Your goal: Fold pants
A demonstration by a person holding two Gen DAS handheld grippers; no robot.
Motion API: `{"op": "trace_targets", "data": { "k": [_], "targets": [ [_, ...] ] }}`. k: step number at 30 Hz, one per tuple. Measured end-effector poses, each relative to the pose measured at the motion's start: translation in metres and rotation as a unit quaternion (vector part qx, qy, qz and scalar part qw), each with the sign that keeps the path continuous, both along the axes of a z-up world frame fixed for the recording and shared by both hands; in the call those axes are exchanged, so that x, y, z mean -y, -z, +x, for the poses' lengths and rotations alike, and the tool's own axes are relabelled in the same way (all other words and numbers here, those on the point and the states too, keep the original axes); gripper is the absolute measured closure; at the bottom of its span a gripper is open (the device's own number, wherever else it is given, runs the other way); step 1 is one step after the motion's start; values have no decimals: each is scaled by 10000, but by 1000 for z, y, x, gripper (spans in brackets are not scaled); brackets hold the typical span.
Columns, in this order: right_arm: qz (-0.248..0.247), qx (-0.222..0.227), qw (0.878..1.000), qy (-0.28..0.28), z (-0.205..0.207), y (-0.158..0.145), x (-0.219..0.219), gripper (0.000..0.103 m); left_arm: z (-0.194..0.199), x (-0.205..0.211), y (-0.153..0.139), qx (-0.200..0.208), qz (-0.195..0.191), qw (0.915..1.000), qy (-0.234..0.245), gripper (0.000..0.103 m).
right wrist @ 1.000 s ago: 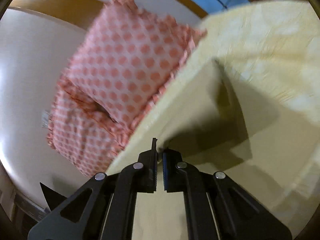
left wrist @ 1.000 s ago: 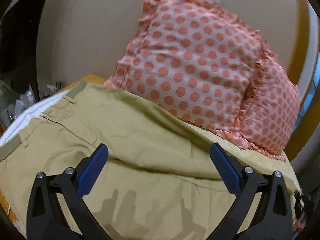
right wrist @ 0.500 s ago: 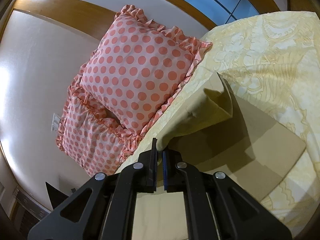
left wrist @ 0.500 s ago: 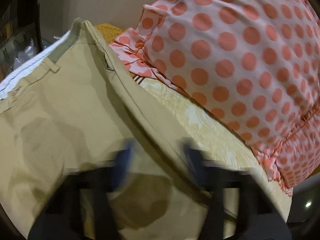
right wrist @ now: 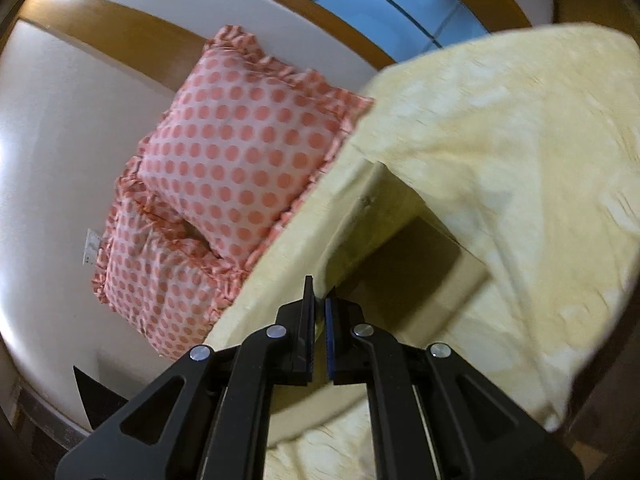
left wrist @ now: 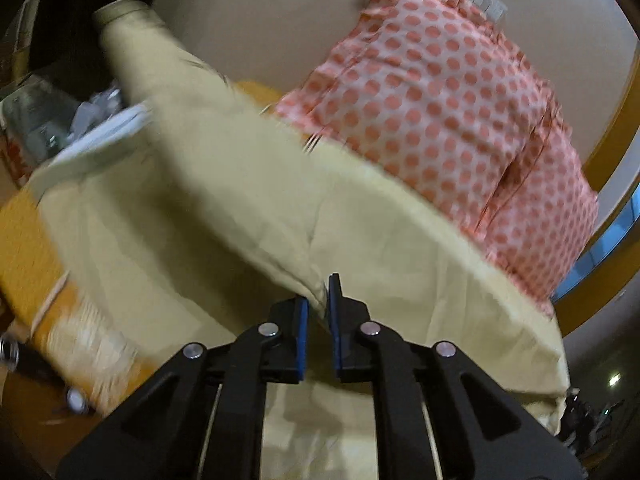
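The khaki pants (left wrist: pixel 224 184) hang lifted above the bed in the left wrist view, blurred by motion, with the waistband end up at the top left. My left gripper (left wrist: pixel 318 300) is shut on a fold of the pants. In the right wrist view the pants (right wrist: pixel 372 216) rise from my right gripper (right wrist: pixel 318 304), which is shut on their edge, and their far end lies on the bed.
Two pink pillows with orange dots (left wrist: pixel 448 104) lean on the wall at the head of the bed; they also show in the right wrist view (right wrist: pixel 224 168). The pale yellow bedspread (right wrist: pixel 520 168) covers the bed. An orange sheet edge (left wrist: pixel 24 240) and clutter lie at the left.
My left gripper went from open above the pants to shut on a fold and has lifted it. My right gripper stays shut on the pants and has shifted with them.
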State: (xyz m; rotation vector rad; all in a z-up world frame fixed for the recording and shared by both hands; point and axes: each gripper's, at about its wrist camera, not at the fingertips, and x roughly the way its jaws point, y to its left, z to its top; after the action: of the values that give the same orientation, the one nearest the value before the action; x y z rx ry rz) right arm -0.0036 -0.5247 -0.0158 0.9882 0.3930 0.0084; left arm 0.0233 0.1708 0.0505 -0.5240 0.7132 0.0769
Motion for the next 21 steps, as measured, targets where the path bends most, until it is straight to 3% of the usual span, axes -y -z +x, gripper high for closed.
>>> {"op": "trace_targets", "data": {
  "k": [8,10,11,12,13,14,16,19,21],
  "targets": [
    [-177,-337,9991,187,-16,12,-6,98,-25,1,32,-153,115,9998,65,96],
    [-234,-467,9983,271,-19,12,-8,93,-27,1,39,-205,234,9995,102,89],
    [-236,-502,9979,323,-22,10,-8,85,-30,1,39,-130,284,9994,128,88],
    [-288,-553,9971,444,-28,7,-8,54,-34,2,38,-61,323,9994,133,83],
    [-397,-553,9955,658,-36,3,-8,37,-37,3,36,-16,357,9993,123,70],
    [-506,-465,9944,807,-42,0,-9,29,-41,3,34,34,413,9991,77,52],
    [-704,-595,9916,909,-43,-3,-10,29,-52,3,29,155,545,9983,-104,43],
    [-702,-557,9918,912,-40,1,-11,30,-59,-3,29,149,540,9982,-203,42],
    [-668,-566,9938,688,-28,5,-16,48,-62,-11,33,99,352,9989,-302,41]
  ]
}}
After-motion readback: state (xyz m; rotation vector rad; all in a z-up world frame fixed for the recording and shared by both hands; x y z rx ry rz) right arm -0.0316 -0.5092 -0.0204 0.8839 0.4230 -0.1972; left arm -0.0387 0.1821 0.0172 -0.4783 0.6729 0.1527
